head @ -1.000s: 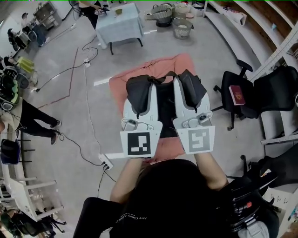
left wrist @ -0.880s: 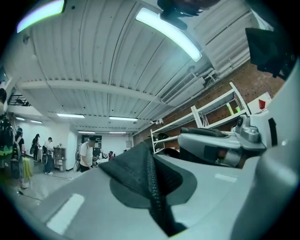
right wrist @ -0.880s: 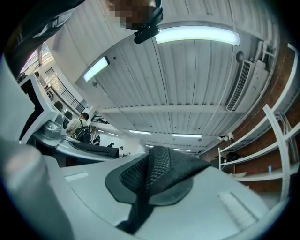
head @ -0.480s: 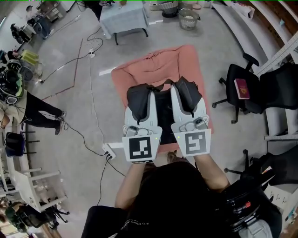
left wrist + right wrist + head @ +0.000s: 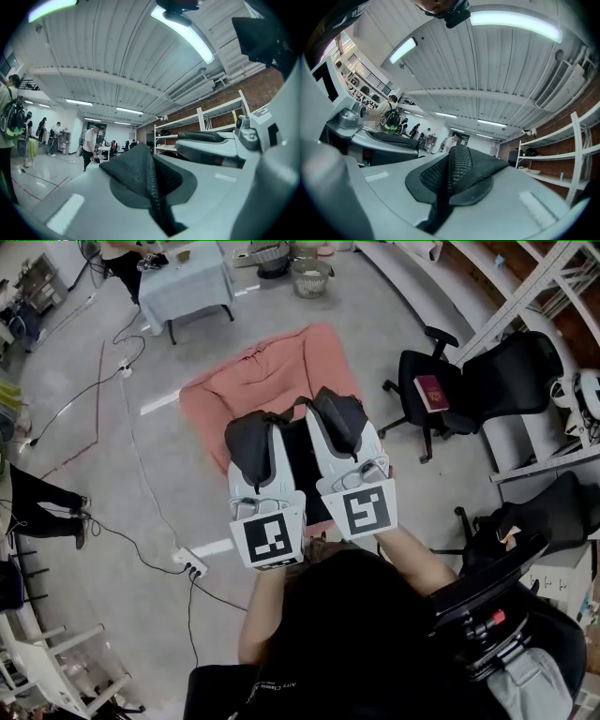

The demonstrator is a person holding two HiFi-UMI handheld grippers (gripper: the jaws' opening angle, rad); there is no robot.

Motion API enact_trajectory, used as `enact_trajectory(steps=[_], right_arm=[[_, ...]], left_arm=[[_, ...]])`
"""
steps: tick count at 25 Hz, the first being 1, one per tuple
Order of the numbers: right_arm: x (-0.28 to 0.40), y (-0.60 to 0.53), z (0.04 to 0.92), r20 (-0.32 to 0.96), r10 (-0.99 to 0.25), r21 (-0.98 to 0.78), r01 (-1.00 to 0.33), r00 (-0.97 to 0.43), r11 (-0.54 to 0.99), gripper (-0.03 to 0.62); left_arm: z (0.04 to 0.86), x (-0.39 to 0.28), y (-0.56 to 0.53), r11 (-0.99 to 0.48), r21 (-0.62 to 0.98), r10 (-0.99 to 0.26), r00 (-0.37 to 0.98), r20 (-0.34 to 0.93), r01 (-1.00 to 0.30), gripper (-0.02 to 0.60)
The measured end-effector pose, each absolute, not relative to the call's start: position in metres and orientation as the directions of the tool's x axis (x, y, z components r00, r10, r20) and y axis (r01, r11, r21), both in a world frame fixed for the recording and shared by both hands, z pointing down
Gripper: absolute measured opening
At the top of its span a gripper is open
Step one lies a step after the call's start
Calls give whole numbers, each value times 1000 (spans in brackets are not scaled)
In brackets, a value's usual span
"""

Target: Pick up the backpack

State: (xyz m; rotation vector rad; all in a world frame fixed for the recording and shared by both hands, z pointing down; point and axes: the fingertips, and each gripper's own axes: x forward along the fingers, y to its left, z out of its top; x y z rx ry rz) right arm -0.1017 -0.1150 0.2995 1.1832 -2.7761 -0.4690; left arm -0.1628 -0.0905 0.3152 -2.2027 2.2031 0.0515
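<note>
Backpack (image 5: 298, 454): black, off the floor, slung between both grippers above the pink mat (image 5: 272, 381).
Straps (image 5: 140, 173): one mesh strap per gripper, to share the load.
Left gripper (image 5: 258, 432): jaws pinched tight on its strap.
Right gripper (image 5: 330, 413): same pinch.
Change: grips hold; more mat shows beyond the backpack.

Two grippers, the left gripper (image 5: 151, 199) and the right gripper (image 5: 446, 190), each pinch one shoulder strap (image 5: 137, 169) between their jaws: two straps, one backpack (image 5: 298, 454). Beyond the jaws are one pink mat (image 5: 262, 381) and one draped table (image 5: 187, 289). To their right is one red booklet (image 5: 433, 391).
</note>
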Motion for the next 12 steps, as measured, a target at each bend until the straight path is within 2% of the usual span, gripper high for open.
enact_trajectory(steps=[2, 7, 12], right_arm=[[-104, -111, 296, -62, -709, 331, -685, -702, 649, 26], [-95, -119, 294, -75, -710, 308, -694, -700, 651, 26], [-110, -129, 290, -72, -663, 293, -651, -745, 700, 26]], left_arm=[[314, -164, -88, 7, 9, -997, -8, -77, -1000, 15], [311, -154, -94, 11, -35, -998, -9, -67, -999, 15], [299, -171, -104, 85, -71, -993, -78, -90, -994, 15]])
